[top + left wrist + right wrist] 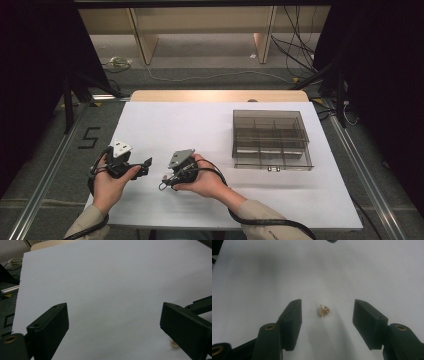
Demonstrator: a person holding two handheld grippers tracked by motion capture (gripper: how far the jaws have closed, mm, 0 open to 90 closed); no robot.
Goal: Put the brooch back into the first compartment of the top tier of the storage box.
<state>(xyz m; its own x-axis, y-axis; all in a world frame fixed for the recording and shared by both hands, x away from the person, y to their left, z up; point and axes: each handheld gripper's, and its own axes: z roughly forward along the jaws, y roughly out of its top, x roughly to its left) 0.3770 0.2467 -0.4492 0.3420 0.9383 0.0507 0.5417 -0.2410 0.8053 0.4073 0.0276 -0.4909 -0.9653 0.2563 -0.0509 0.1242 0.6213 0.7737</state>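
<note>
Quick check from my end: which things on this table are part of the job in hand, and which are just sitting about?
In the job:
- right gripper, jaws open either side of the small gold piece
- small gold piece, lying on the white table sheet

Lying about:
- left gripper, open, nothing between its jaws
- clear compartment box, shut, off to the side

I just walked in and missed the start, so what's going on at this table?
A person holds a claw in each hand over a white sheet on the table. The right claw hangs open around a small gold-coloured piece lying on the sheet, not yet gripping it. The left claw waits open beside it, holding nothing. A clear compartment box sits closed farther right.
</note>
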